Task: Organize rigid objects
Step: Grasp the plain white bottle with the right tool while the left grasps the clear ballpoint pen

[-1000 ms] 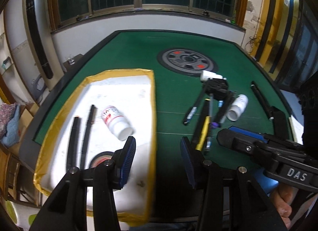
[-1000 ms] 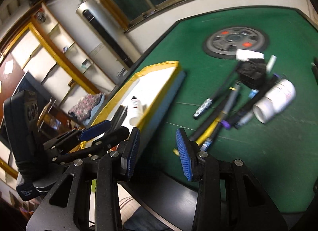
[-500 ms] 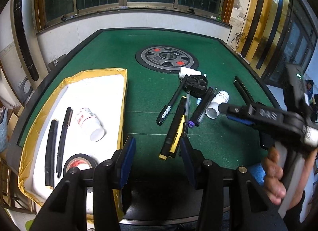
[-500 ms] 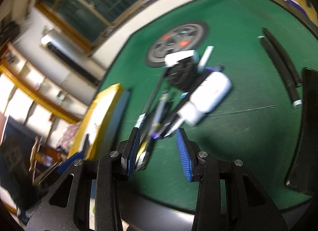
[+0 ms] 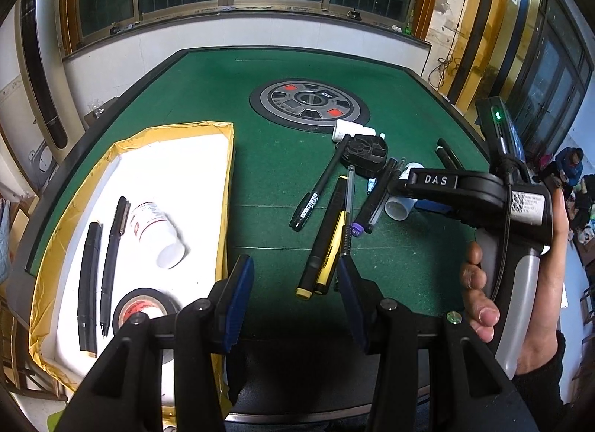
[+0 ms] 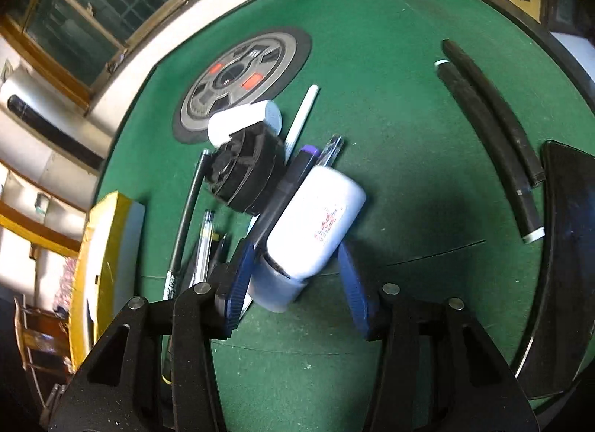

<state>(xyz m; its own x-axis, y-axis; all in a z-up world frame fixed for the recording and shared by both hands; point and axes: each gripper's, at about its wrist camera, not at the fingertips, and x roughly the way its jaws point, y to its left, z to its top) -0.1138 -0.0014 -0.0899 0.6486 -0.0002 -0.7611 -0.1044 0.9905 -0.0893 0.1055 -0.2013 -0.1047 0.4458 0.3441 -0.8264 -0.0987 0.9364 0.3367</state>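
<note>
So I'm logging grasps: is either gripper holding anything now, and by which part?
Nothing is held. The right gripper is opening, pads straddling the white plastic bottle at its cap end. The left gripper is open and empty.

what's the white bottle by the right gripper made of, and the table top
White bottle: probably plastic, smooth opaque body with a slight sheen and a printed red label. Table top: looks like green felt, matte and faintly fuzzy, with no reflections.
</note>
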